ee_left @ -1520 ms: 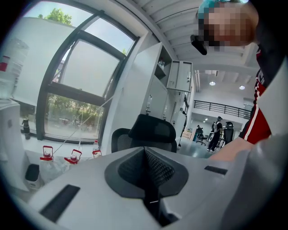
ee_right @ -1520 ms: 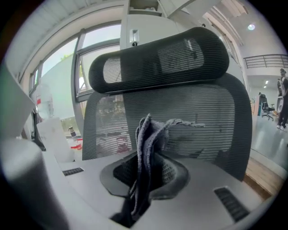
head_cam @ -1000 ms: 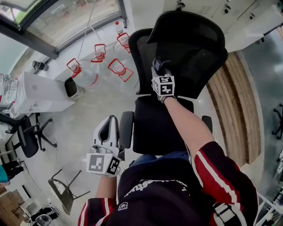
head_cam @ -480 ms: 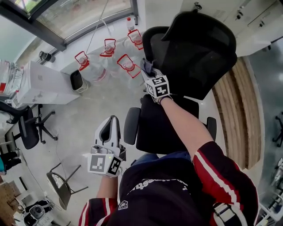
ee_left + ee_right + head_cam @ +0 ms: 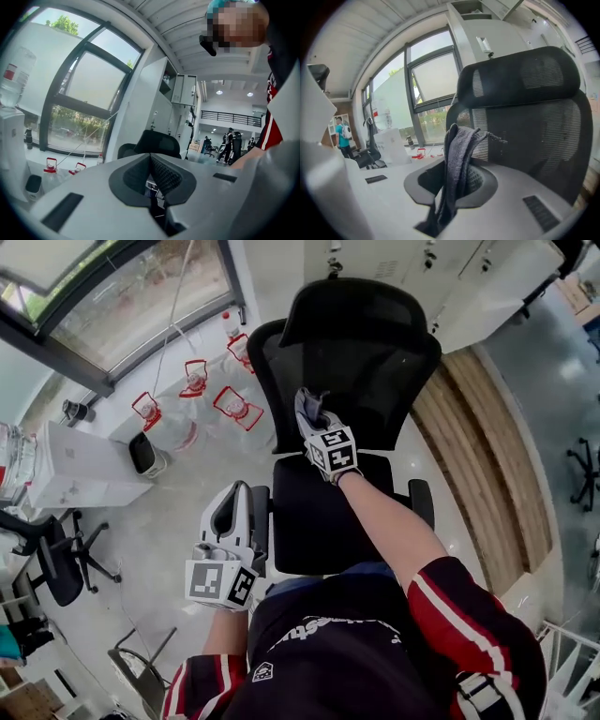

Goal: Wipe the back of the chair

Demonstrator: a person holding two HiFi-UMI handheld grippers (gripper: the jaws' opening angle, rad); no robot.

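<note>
The black mesh office chair faces me, with its back [image 5: 375, 381], headrest [image 5: 361, 307] and seat [image 5: 319, 517] in the head view. My right gripper [image 5: 312, 412] is shut on a grey cloth [image 5: 307, 407] and holds it up before the lower left part of the back. In the right gripper view the cloth [image 5: 457, 154] hangs folded from the jaws, with the mesh back [image 5: 534, 126] close behind; whether they touch I cannot tell. My left gripper [image 5: 232, 514] is low beside the left armrest [image 5: 260, 512], shut and empty [image 5: 151, 176].
Several water jugs with red handles [image 5: 230, 401] stand on the floor left of the chair, below the window. A white cabinet [image 5: 70, 479] and another black chair [image 5: 52, 554] are further left. A wooden floor strip [image 5: 478, 456] runs on the right.
My right gripper with the cloth swept left to the edge of the chair back, then came back right and a little lower. The left gripper stayed put.
</note>
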